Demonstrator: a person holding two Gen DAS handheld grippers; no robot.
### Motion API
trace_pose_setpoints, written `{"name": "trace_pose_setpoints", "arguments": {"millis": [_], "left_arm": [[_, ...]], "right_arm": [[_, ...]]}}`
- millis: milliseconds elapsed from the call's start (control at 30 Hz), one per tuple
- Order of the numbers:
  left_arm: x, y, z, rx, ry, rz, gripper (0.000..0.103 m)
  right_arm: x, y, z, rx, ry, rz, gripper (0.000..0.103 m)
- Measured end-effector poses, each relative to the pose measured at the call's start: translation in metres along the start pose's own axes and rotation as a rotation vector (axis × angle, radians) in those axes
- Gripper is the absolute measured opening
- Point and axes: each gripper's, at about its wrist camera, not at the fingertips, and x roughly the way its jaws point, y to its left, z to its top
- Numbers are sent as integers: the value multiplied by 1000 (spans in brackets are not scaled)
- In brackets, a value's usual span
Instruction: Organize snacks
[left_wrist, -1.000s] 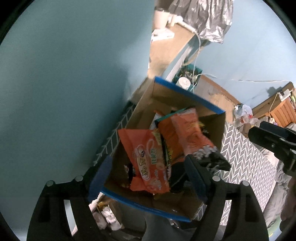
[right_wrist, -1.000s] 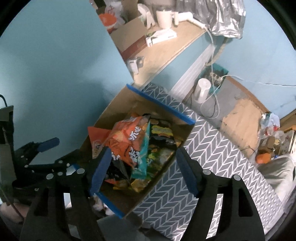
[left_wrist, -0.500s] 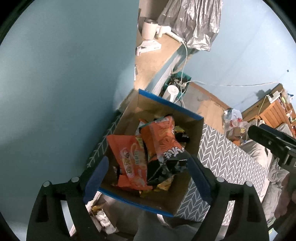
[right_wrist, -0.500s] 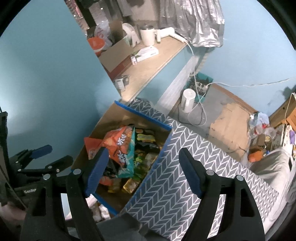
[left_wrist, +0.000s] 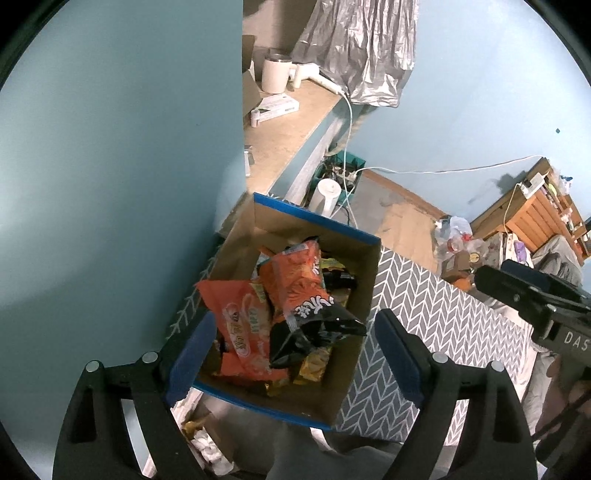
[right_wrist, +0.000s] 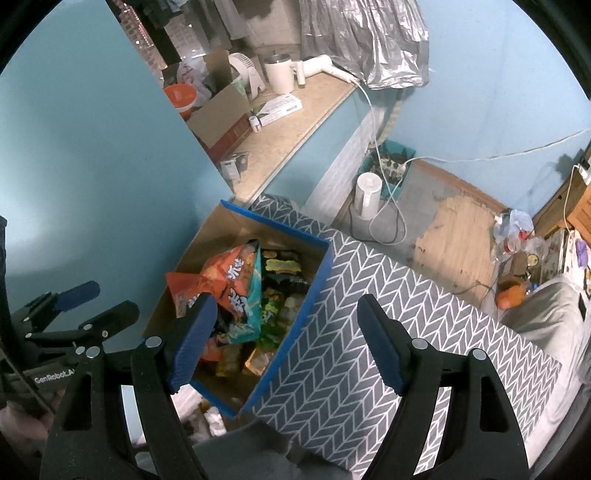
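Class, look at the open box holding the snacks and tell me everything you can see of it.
The box is a rectangular fabric bin, open at the top: grey outside with a white herringbone pattern, plain brown lining, blue trim along the rim. It sits upright against the teal wall, below both open grippers, which do not touch it. Snack bags fill it loosely, orange ones on top, one with a black end. A grey herringbone cover adjoins its side.

"DAS" on right gripper (left_wrist: 532, 302), "GenRobot.A" on left gripper (right_wrist: 79, 310)

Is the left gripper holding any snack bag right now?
No, the left gripper is open above the snack box with nothing between its fingers, and the orange bag lies inside.
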Motion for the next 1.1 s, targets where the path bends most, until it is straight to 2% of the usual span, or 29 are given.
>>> {"name": "trace_pose_setpoints", "arguments": {"millis": [500,1100], "left_arm": [[0,-2,-1,-7,8,-14,89],[-1,-7,-5,4,18,18,89]], "right_arm": [[-6,-2,-4,0,4,-2,79],[-9,-7,-9,18,10,2,80]]}}
